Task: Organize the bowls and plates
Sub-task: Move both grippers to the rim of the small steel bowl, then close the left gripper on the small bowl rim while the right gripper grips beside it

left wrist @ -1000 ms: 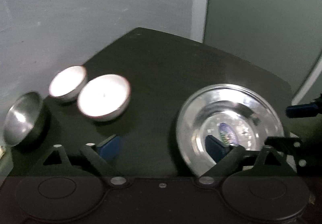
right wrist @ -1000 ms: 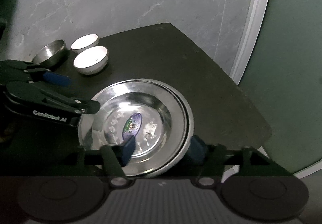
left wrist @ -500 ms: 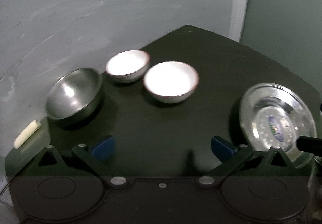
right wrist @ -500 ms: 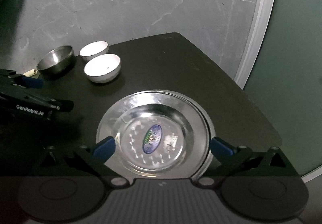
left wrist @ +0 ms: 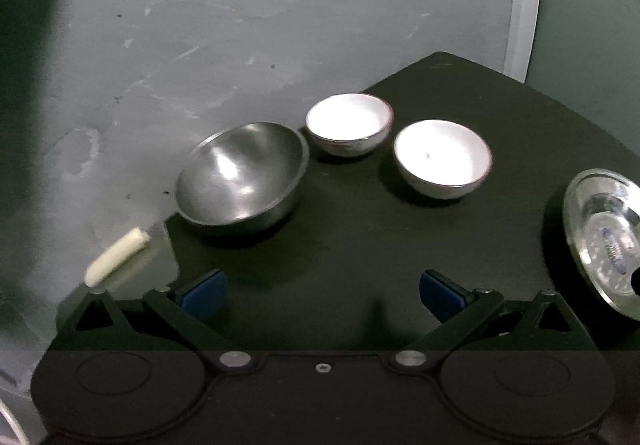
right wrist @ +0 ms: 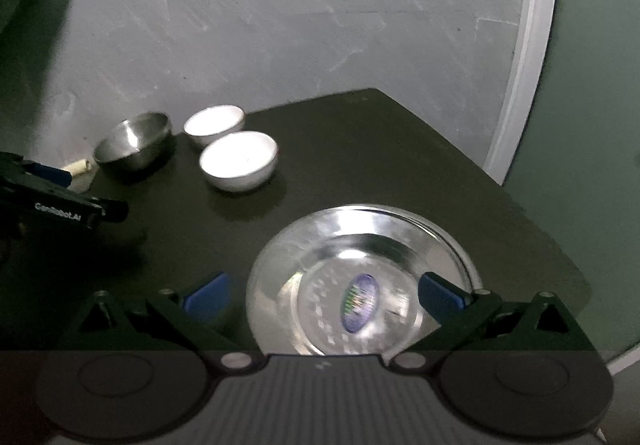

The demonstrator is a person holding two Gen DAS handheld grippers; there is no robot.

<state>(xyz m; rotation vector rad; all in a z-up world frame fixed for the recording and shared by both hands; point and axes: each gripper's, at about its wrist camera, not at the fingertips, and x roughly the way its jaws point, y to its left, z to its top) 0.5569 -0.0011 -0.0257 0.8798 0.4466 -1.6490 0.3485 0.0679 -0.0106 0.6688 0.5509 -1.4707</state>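
- Four dishes and a plate stack sit on my dark worktop (left wrist: 360, 253): a steel bowl (left wrist: 240, 177), two white bowls, and steel plates (right wrist: 360, 277) to the right.
- Steel bowl: I judge it light, stiff and slippery, with a rounded base that may rock. It sits at the worktop's left edge, so I would pinch its rim rather than push it.
- Far white bowl (left wrist: 349, 123) and near white bowl (left wrist: 442, 157): they look ceramic, so heavier and chip-prone. A rim pinch, one finger inside and one outside, seems the only hold. The far one stands just beside the steel bowl; whether they touch I cannot tell.
- Plates: thin, hard and shiny, lying flat. The rim's doubled line suggests more than one stacked, though I cannot count them. The raised rim is the place to take hold, and I expect it to slide.
- Contents: all three bowls look empty. The top plate holds only an oval sticker (right wrist: 359, 303) at its middle.
- My left claw (left wrist: 322, 291) stands wide open with nothing between its blue pads, over bare worktop short of the bowls.
- My right claw (right wrist: 324, 295) is equally wide open and holds nothing, with the plates' near part lying between its fingers, untouched.
- Off the worktop's left corner lies a small pale roll (left wrist: 117, 256), no part of my job.
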